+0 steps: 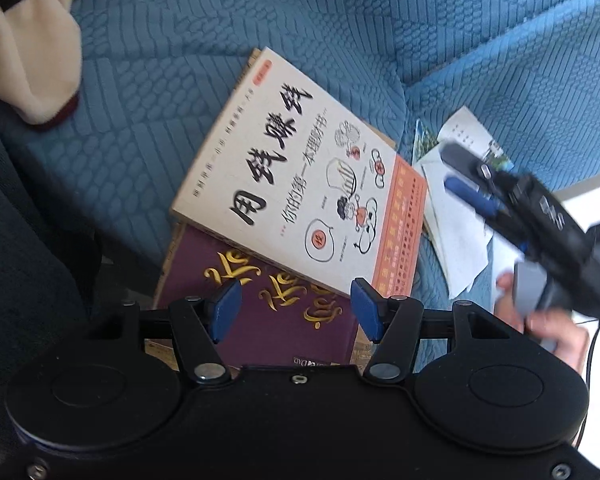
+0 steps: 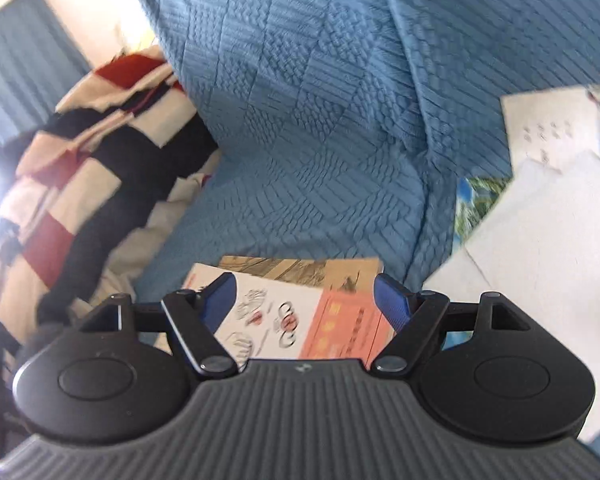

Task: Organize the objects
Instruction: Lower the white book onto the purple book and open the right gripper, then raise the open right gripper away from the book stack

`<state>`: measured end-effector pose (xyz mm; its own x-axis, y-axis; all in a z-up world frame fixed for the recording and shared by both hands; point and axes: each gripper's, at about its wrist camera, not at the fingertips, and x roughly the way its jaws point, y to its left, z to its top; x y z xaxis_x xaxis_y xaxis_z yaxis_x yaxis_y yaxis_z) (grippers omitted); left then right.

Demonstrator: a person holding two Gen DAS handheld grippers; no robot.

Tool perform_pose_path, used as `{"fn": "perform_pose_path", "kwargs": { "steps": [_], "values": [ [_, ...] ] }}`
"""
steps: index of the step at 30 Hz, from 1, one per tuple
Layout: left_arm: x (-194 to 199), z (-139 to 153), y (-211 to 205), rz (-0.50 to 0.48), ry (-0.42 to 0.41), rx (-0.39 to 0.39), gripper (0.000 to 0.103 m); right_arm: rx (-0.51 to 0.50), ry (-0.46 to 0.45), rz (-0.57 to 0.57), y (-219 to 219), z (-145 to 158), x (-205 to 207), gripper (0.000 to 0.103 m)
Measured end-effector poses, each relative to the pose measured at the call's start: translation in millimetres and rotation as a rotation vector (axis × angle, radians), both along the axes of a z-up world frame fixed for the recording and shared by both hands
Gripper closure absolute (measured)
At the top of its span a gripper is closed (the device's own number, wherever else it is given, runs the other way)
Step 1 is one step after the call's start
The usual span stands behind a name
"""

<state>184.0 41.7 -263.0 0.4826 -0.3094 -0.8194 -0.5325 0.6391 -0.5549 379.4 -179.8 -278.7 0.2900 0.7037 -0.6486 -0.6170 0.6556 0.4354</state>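
Nearest the left wrist camera, the left gripper (image 1: 296,310) stands with jaws parted and nothing between the pads; it hangs over a purple book (image 1: 268,320) with gold lettering. On top of that lies a white book (image 1: 300,176) with black characters and an orange band, its long axis running from near left to far right across the blue quilted cover (image 1: 220,20). Further right lie loose white papers (image 1: 456,232), and over them the right gripper (image 1: 456,172), blurred, jaws apart and empty. In the right wrist view the white book's orange end sits between and beyond the open jaws. Judgement: both grippers are close to the stack; the left is better squared to the white book's near corner.
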Motion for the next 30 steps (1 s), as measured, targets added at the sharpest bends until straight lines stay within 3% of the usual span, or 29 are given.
{"fn": "perform_pose_path", "kwargs": {
  "steps": [6, 12, 19, 24, 30],
  "values": [
    [11, 2, -19, -0.027, 0.008, 0.076, 0.046, -0.094, -0.003, 0.118, 24, -19, 21, 0.025],
    [22, 5, -34, -0.041, 0.002, 0.156, 0.046, -0.151, -0.008, 0.163, 29, -27, 20, 0.026],
    [32, 3, -39, -0.056, -0.013, 0.174, 0.045, -0.190, 0.038, 0.216, 21, -30, 16, 0.025],
    [30, 1, -31, -0.031, -0.029, 0.154, 0.044, -0.202, 0.013, 0.209, 12, -21, 1, 0.043],
    [29, 0, -28, -0.046, -0.042, 0.129, 0.038, -0.202, 0.044, 0.193, -3, -8, -21, 0.050]
  ]
}}
